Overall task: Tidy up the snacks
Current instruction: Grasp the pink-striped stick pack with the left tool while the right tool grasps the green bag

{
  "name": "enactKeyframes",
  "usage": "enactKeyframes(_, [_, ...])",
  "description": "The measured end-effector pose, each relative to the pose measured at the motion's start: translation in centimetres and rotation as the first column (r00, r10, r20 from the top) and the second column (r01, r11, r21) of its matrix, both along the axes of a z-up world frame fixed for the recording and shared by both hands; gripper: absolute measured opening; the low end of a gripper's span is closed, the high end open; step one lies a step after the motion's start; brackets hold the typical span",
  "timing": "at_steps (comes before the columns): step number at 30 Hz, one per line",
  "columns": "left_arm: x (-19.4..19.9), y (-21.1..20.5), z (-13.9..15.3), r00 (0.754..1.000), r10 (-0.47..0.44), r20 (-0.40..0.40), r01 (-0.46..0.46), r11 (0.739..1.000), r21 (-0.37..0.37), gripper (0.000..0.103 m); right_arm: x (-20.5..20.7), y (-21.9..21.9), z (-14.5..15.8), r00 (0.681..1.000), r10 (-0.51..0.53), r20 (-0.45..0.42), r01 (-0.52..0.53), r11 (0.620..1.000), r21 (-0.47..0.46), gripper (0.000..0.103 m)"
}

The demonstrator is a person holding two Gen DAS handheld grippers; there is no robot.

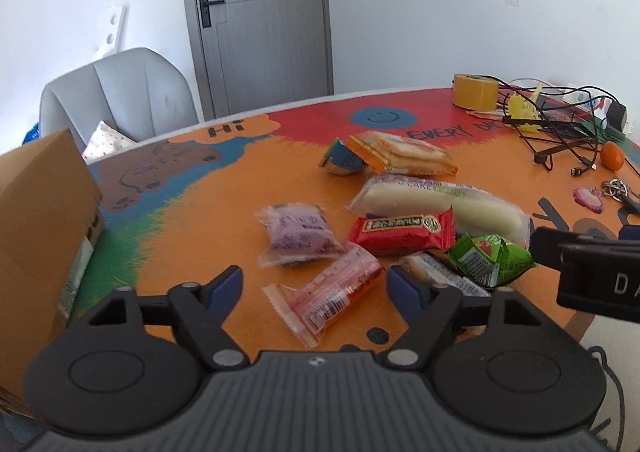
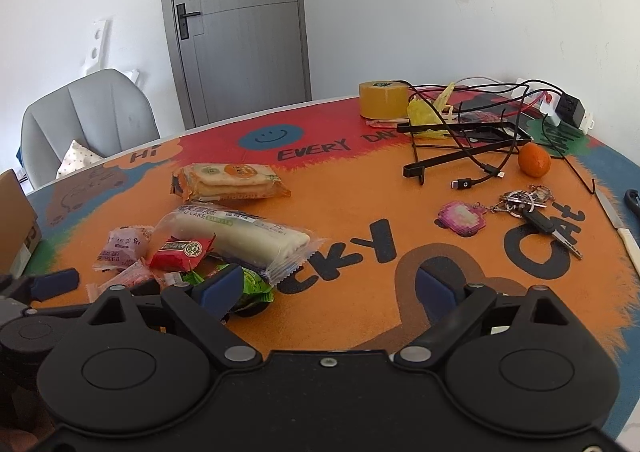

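Left wrist view: the left gripper [image 1: 316, 286] hangs spread wide over a clear pink-and-orange candy wrapper [image 1: 326, 302] at lower centre, a brown cardboard box [image 1: 40, 220] at left.

Right wrist view: the right gripper [image 2: 330, 288] gapes empty; a crinkled green snack packet [image 2: 252, 286] lies beside its left finger.

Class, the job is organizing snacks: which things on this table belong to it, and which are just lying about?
Belong to the job:
purple snack pack
red snack pack
long white cake
cracker pack
green packet
pink wrapper
cardboard box

Just lying about:
tape roll
cables
tangerine
keys
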State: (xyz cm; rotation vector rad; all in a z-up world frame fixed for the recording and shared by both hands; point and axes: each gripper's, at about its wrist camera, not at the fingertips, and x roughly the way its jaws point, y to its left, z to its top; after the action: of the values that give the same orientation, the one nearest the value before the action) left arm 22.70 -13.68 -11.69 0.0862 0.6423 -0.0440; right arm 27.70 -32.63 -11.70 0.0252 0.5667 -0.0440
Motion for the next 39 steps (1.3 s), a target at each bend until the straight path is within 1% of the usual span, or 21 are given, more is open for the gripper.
enactKeyframes(2, [0.0, 0.2, -0.2, 1.0, -0.012, -0.002, 0.012, 1.0, -0.022, 0.056, 0.2, 0.2, -0.1, 1.0, 0.01, -0.001, -0.01, 1.0, 0.006, 0.092])
enactKeyframes(3, [0.0, 0.1, -0.1, 1.0, -0.016, -0.002, 0.016, 1.0, -0.021, 0.052, 0.3, 0.4, -0.1, 1.0, 0.017, -0.001, -0.017, 1.0, 0.011, 0.091])
enactKeyframes(4, [-0.1, 0.1, -0.1, 1.0, -0.021, 0.001, 0.021, 1.0, -0.019, 0.042, 0.4, 0.6, -0.1, 1.0, 0.026, -0.001, -0.026, 1.0, 0.014, 0.091])
enactKeyframes(6, [-0.3, 0.2, 0.0, 1.0, -0.027, 0.008, 0.027, 1.0, -0.015, 0.036, 0.6, 1.1, -0.2, 0.999, 0.041, -0.001, -0.041, 0.999, 0.02, 0.09])
enactKeyframes(9, [-0.6, 0.6, 0.2, 0.999, -0.031, 0.015, 0.032, 0.999, -0.036, 0.023, 0.8, 1.8, -0.3, 0.998, 0.06, -0.001, -0.06, 0.998, 0.024, 0.089])
enactKeyframes(16, [-0.7, 1.6, 0.7, 1.0, -0.012, 0.001, 0.012, 0.998, -0.06, 0.02, 1.2, 2.9, -0.3, 0.996, 0.089, -0.005, -0.089, 0.996, 0.033, 0.089])
enactKeyframes(20, [-1.0, 2.1, 0.9, 1.0, -0.004, 0.002, 0.004, 0.998, -0.058, 0.02, 1.4, 3.5, -0.5, 0.994, 0.106, -0.008, -0.106, 0.993, 0.045, 0.088])
enactKeyframes(21, [-1.0, 2.2, 0.9, 1.0, 0.0, 0.0, 0.0, 0.998, -0.058, 0.02, 1.5, 3.6, -0.6, 0.994, 0.108, -0.011, -0.108, 0.993, 0.045, 0.085])
enactKeyframes(22, [-1.0, 2.4, 1.0, 1.0, 0.004, 0.002, -0.003, 0.998, -0.06, 0.02, 1.6, 3.7, -0.6, 0.994, 0.11, -0.014, -0.11, 0.993, 0.046, 0.078])
enactKeyframes(23, [-1.1, 2.6, 1.1, 1.0, 0.008, 0.005, -0.008, 0.998, -0.058, 0.02, 1.7, 3.8, -0.7, 0.993, 0.116, -0.021, -0.115, 0.992, 0.049, 0.074])
enactKeyframes(25, [-1.2, 3.0, 1.3, 1.0, 0.017, 0.011, -0.016, 0.998, -0.058, 0.02, 1.9, 3.8, -1.1, 0.991, 0.126, -0.043, -0.123, 0.99, 0.068, 0.062])
enactKeyframes(26, [-1.3, 3.1, 1.4, 1.0, 0.02, 0.013, -0.019, 0.998, -0.059, 0.02, 2.0, 3.7, -1.2, 0.991, 0.126, -0.048, -0.122, 0.989, 0.08, 0.06])
enactKeyframes(27, [-1.3, 3.2, 1.5, 1.0, 0.022, 0.017, -0.021, 0.998, -0.058, 0.02, 1.9, 3.7, -1.2, 0.991, 0.126, -0.047, -0.122, 0.989, 0.082, 0.057])
enactKeyframes(28, [-1.4, 3.3, 1.6, 0.999, 0.024, 0.021, -0.023, 0.998, -0.057, 0.02, 1.8, 3.7, -1.1, 0.991, 0.126, -0.04, -0.123, 0.989, 0.08, 0.049])
enactKeyframes(29, [-1.4, 3.4, 1.8, 0.999, 0.026, 0.024, -0.025, 0.998, -0.057, 0.02, 1.6, 3.7, -1.0, 0.991, 0.129, -0.034, -0.127, 0.989, 0.076, 0.046])
enactKeyframes(30, [-1.5, 3.5, 1.9, 0.999, 0.028, 0.026, -0.027, 0.998, -0.057, 0.02, 1.5, 3.8, -0.8, 0.99, 0.137, -0.029, -0.135, 0.988, 0.077, 0.041])
enactKeyframes(39, [-2.9, 4.5, 3.7, 0.996, 0.05, 0.08, -0.045, 0.997, -0.061, 0.02, 0.0, 4.1, 0.6, 0.991, 0.132, 0.012, -0.132, 0.989, 0.061, 0.039])
